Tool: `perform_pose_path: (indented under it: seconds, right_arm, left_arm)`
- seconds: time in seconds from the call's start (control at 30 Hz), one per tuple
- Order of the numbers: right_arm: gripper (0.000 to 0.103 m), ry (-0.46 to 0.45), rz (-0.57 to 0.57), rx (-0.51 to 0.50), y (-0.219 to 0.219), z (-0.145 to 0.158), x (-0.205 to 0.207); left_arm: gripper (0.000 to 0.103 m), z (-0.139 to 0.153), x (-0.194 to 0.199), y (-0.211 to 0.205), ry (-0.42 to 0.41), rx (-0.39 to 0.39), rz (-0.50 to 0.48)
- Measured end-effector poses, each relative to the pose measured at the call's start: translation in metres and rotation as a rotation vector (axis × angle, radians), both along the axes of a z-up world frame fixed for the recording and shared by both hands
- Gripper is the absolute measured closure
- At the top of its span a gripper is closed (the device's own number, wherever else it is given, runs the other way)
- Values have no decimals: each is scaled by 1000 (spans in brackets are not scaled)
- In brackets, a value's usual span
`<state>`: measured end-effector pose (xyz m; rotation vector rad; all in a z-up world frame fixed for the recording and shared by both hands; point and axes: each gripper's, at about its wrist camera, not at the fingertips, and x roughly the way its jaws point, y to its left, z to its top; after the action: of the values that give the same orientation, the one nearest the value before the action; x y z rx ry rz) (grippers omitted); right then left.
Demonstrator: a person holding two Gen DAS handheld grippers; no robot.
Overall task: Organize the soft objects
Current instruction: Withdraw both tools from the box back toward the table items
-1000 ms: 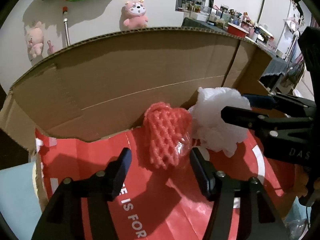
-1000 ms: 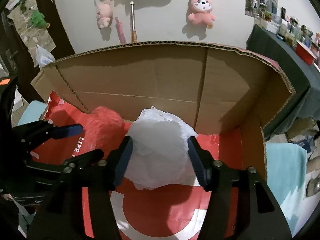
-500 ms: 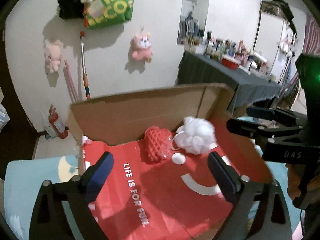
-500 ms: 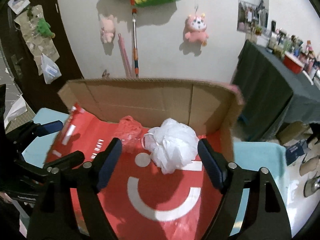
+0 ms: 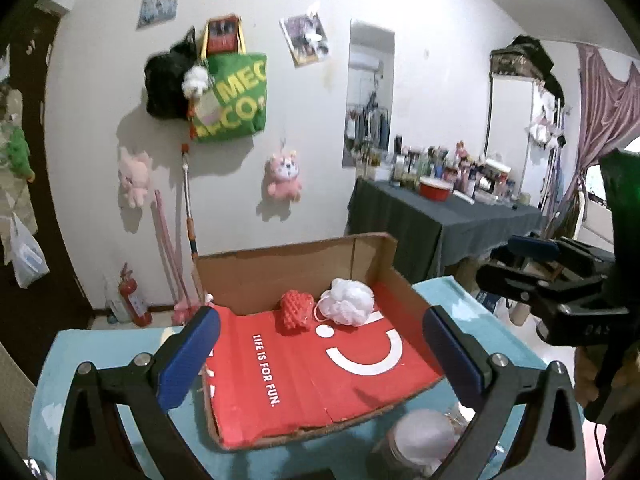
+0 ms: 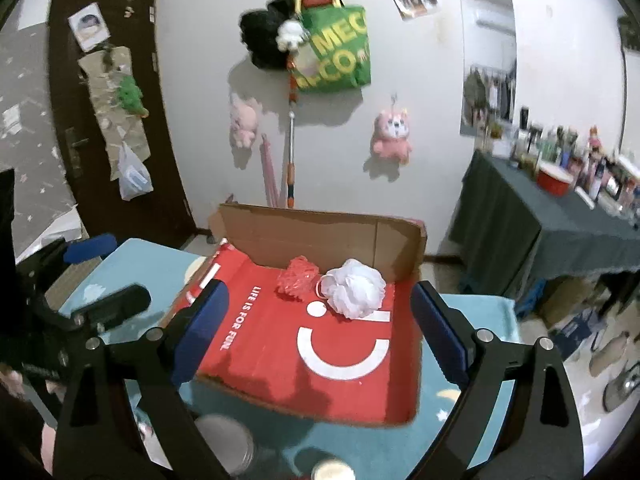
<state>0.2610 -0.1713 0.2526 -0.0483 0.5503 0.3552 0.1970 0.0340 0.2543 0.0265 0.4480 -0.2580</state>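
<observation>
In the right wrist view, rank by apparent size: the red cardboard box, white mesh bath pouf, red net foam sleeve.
1. Red cardboard box
2. White mesh bath pouf
3. Red net foam sleeve, somewhat smaller than the pouf beside it.

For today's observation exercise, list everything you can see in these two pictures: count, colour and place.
cardboard box: one, brown outside, red lining, on the blue table
red mesh sponge: one, red, at the box's back wall
white bath pouf: one, white, right of the sponge
blue table: one, light blue, under the box
tote bag: one, green, on the wall
plush toys: two, pink, on the wall
left tool: one, black with blue pads, jaws opening, nothing between
right tool: one, same colours, jaws opening, nothing between
</observation>
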Motion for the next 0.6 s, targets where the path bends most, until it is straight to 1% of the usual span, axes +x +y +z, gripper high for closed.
perform_pose_path:
  seconds: [0.13,0.27,0.4,0.47,0.6]
  right_arm:
    - [10,-78,14,4,-6,6,-54]
    - [4,-158,13,5,-13,3,-109]
    - [4,-228,-18,-27,-14,-9,-154]
    - [4,-247,-27,-31,-14,-18,-175]
    - [4,-272,-46,-14,-19,-36,-209]
  left_arm:
    - [0,-1,-43,0,-48,-26,-2]
    - [0,-6,-86,-2,-114,-33,16]
    - [0,-16,-122,-5,-159,-43,38]
    - [0,-23,-139,-6,-174,-47,54]
    - [0,-41,-167,-11,-177,-61,44]
